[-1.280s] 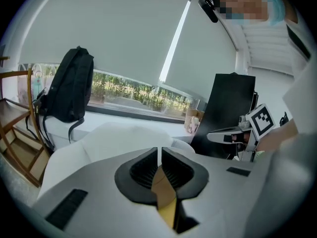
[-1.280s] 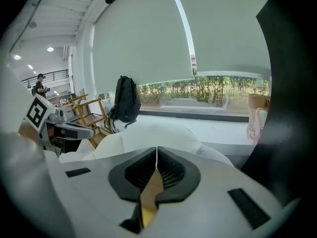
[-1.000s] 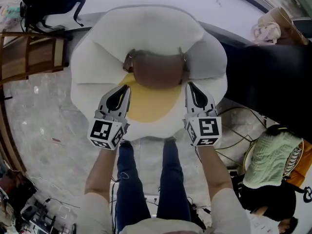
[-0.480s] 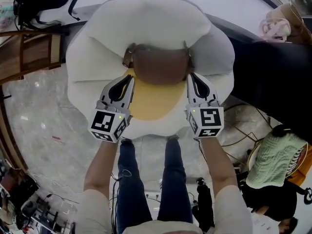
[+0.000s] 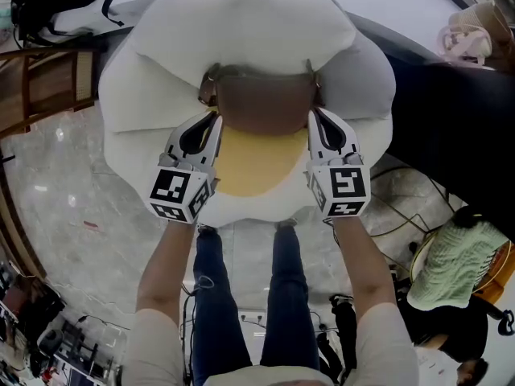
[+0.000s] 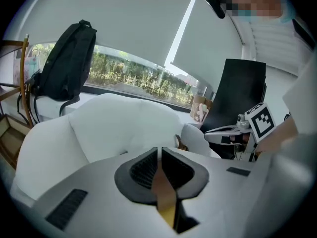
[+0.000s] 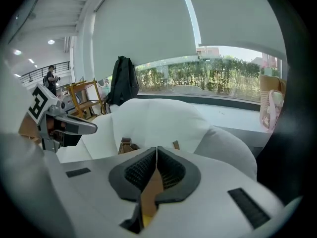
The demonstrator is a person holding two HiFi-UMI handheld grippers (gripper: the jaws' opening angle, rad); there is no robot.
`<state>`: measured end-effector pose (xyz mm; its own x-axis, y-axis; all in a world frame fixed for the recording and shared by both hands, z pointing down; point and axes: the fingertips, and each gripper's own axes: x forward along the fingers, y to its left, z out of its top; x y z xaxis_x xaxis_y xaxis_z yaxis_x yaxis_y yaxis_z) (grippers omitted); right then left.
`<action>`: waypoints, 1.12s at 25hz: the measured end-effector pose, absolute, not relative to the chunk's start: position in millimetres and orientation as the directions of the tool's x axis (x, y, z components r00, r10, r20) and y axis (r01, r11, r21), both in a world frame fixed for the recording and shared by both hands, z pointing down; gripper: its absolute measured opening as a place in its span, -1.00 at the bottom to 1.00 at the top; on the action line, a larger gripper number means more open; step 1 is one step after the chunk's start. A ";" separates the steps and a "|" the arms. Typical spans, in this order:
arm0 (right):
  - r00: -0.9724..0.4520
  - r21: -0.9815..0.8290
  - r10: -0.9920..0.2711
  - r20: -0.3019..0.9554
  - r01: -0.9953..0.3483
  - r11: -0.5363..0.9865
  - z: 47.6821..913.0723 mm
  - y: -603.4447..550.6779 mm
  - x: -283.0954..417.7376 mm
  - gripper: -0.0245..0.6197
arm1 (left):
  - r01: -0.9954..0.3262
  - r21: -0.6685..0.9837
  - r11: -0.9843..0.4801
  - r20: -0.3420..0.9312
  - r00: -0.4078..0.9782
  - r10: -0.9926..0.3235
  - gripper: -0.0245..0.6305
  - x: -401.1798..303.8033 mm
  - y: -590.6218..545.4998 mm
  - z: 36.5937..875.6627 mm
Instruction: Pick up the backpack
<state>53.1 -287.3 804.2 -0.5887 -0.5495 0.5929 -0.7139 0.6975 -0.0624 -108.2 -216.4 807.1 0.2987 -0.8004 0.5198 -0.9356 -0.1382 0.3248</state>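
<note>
Backpack is lying brown on the white cushion, left gripper and right gripper are flanking it, both closed and empty, so jaws likely need opening first, then pinching bag fabric, not cushion.

The brown backpack lies flat, its rounded edge nearest the person. It sits between the left tongs and right tongs, just beside their tips.
</note>
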 end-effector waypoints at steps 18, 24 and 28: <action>-0.530 -0.026 -0.555 0.641 -0.737 0.675 865.7 -320.6 66.2 -0.82 | -0.934 0.352 -0.057 0.625 0.280 -0.728 -0.77 -119.0 -243.4 884.9; -0.517 -0.060 -0.514 0.684 -0.743 0.667 889.9 -329.4 68.1 -0.07 | -0.927 0.376 -0.002 0.650 0.265 -0.712 -0.26 -129.8 -244.6 905.5; -0.527 -0.081 -0.471 0.708 -0.722 0.687 904.6 -330.5 66.5 0.00 | -0.923 0.383 0.015 0.674 0.269 -0.688 -0.12 -131.5 -244.5 922.4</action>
<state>66.5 -330.5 904.6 -0.5272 -0.4705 0.7076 -0.7219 0.6873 -0.0807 -131.5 -244.5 922.4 0.2687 -0.6879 0.6742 -0.9235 0.0150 0.3833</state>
